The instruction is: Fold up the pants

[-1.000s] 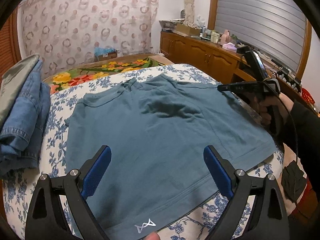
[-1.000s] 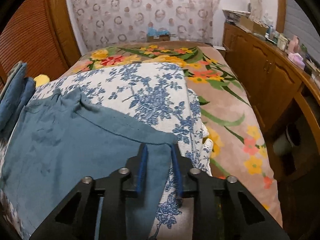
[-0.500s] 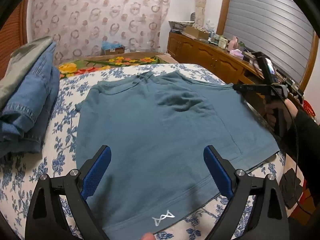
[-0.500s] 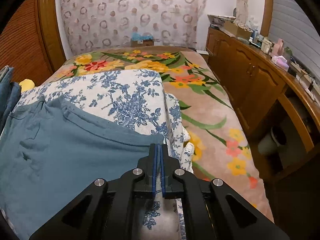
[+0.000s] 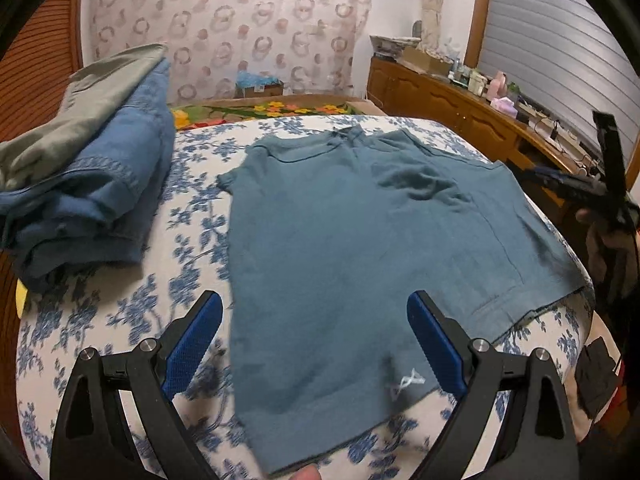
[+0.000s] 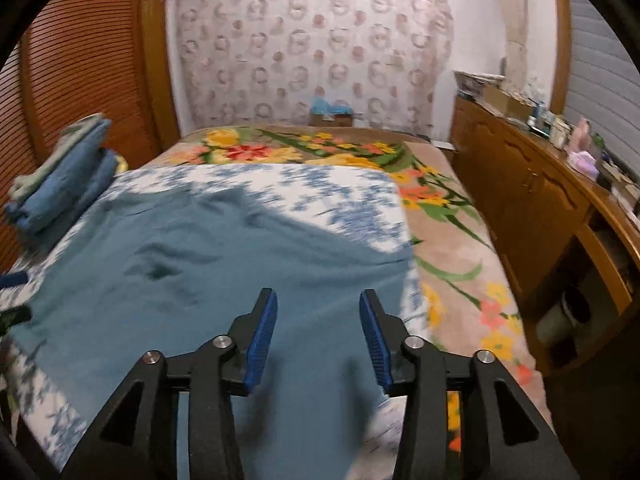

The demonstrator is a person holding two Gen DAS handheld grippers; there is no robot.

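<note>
Teal-blue pants (image 5: 360, 260) lie spread flat on the blue-flowered white bedspread (image 5: 192, 216), with a small white logo near the hem closest to me. My left gripper (image 5: 314, 344) is open and empty, held just above the near hem. My right gripper (image 6: 318, 332) is open and empty, hovering over the right side of the pants (image 6: 224, 280). In the left wrist view the right gripper (image 5: 576, 188) shows at the far right edge of the bed.
A stack of folded denim and grey-green clothes (image 5: 88, 168) sits on the bed's left side. A floral blanket (image 6: 328, 152) covers the far end of the bed. A wooden cabinet (image 6: 540, 200) with clutter on top runs along the right. A slatted wooden door (image 6: 80, 80) stands at left.
My right gripper was shut on the pants' right edge and has now opened and let go, pulling back. The left gripper shifted left over the hem and stayed open.
</note>
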